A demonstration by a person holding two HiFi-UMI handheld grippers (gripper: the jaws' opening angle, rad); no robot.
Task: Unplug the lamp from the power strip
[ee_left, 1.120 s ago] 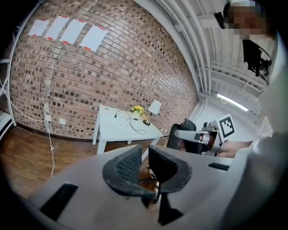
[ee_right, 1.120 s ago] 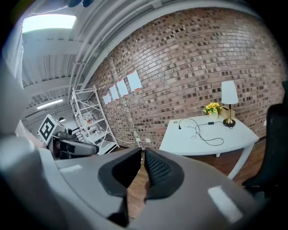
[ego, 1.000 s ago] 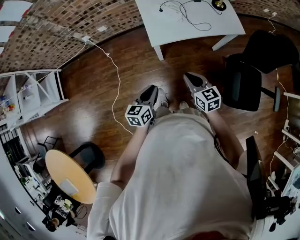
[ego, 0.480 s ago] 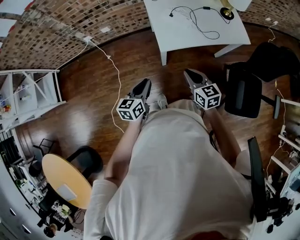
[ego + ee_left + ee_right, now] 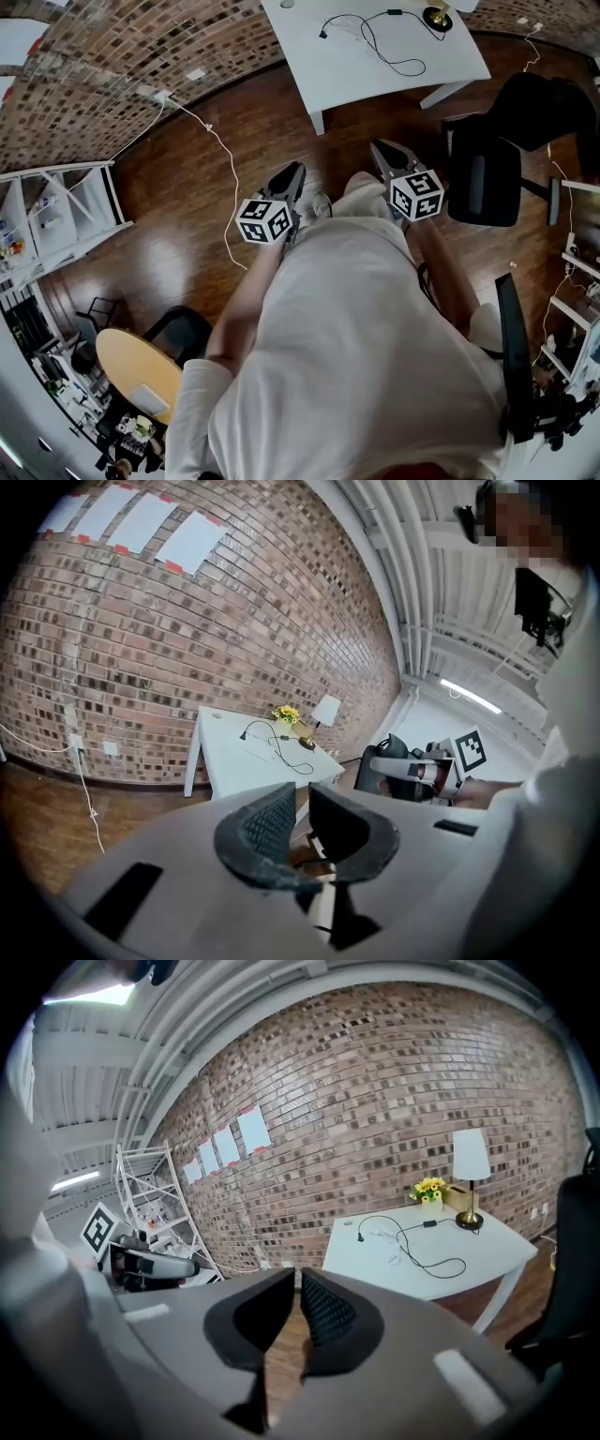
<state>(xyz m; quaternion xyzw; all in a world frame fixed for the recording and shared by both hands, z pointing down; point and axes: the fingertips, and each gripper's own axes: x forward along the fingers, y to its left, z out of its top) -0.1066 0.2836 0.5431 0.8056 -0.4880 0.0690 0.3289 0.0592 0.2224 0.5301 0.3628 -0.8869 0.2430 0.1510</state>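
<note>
Two grippers, one in each of my hands, reach out ahead of my chest, side by side and apart, both tipped a little below level toward the table. My left gripper (image 5: 293, 173) has its jaws together, only a thin slit between the pads and nothing in it. My right gripper (image 5: 379, 150) is the same, closed and empty. Each carries one marker cube (image 5: 263, 221) turned up toward my head. My forearms come out from under my white shirt (image 5: 356, 356), elbows bent.

Well ahead stands one white table (image 5: 347, 70) against the brick wall (image 5: 141, 56). At its far right corner one lamp (image 5: 470, 1176) stands upright, with one pot of yellow flowers (image 5: 430, 1188) just beside it. One black cord (image 5: 422, 1251) loops from the lamp's foot across the tabletop. One black chair (image 5: 483, 178) sits right of my right gripper, and one white cable (image 5: 232, 178) trails over the wooden floor (image 5: 187, 216) at my left
</note>
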